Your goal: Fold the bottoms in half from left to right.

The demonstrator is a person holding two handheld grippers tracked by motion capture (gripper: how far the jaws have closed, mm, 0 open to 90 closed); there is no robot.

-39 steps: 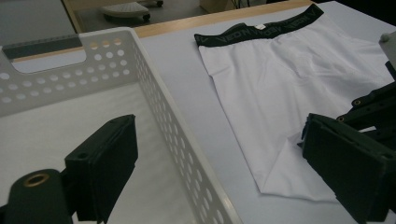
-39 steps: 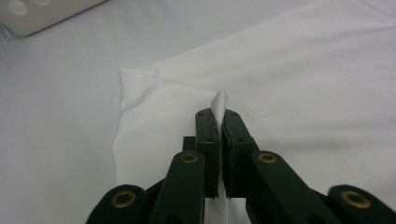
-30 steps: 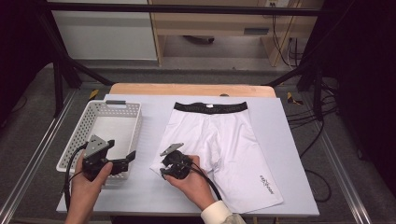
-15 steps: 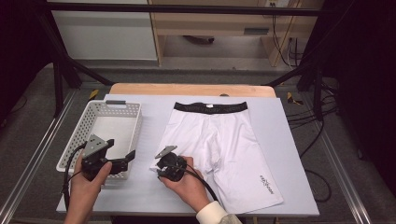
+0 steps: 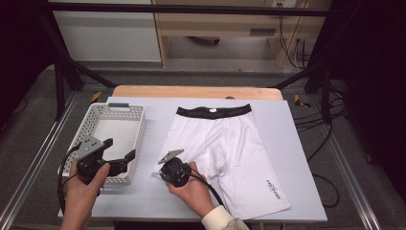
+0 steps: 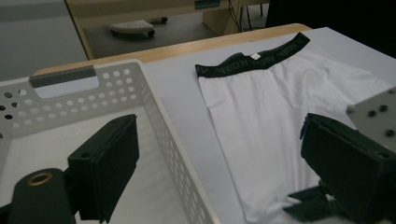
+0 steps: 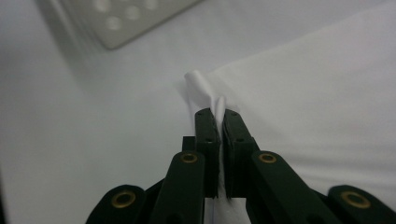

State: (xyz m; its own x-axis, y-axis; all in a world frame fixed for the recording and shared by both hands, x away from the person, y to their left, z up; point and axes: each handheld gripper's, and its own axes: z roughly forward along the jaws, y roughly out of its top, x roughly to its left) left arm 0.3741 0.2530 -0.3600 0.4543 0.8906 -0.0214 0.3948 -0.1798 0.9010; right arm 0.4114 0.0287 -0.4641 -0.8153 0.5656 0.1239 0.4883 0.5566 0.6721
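Observation:
White shorts (image 5: 225, 143) with a black waistband (image 5: 213, 111) lie flat on the pale table. My right gripper (image 5: 160, 173) is at the hem of the leg nearest the basket. Its jaws have just been closing and now pinch a fold of the white fabric (image 7: 219, 105), so the right gripper (image 7: 217, 114) is shut on the shorts (image 7: 317, 93). My left gripper (image 5: 118, 149) hangs open over the basket's near right corner with nothing between its jaws. From the left gripper (image 6: 219, 126) the shorts (image 6: 261, 102) lie ahead to the right.
A white perforated basket (image 5: 119, 111) stands empty at the table's left; its wall (image 6: 168, 140) runs between the left jaws, and its corner (image 7: 121, 23) lies just beyond the pinched hem. A wooden strip (image 5: 196, 91) edges the far side. Cables (image 5: 311, 120) hang at the right.
The right gripper's jaws have come together on the hem of the shorts' leg. The left gripper has lifted slightly over the basket corner and stays open.

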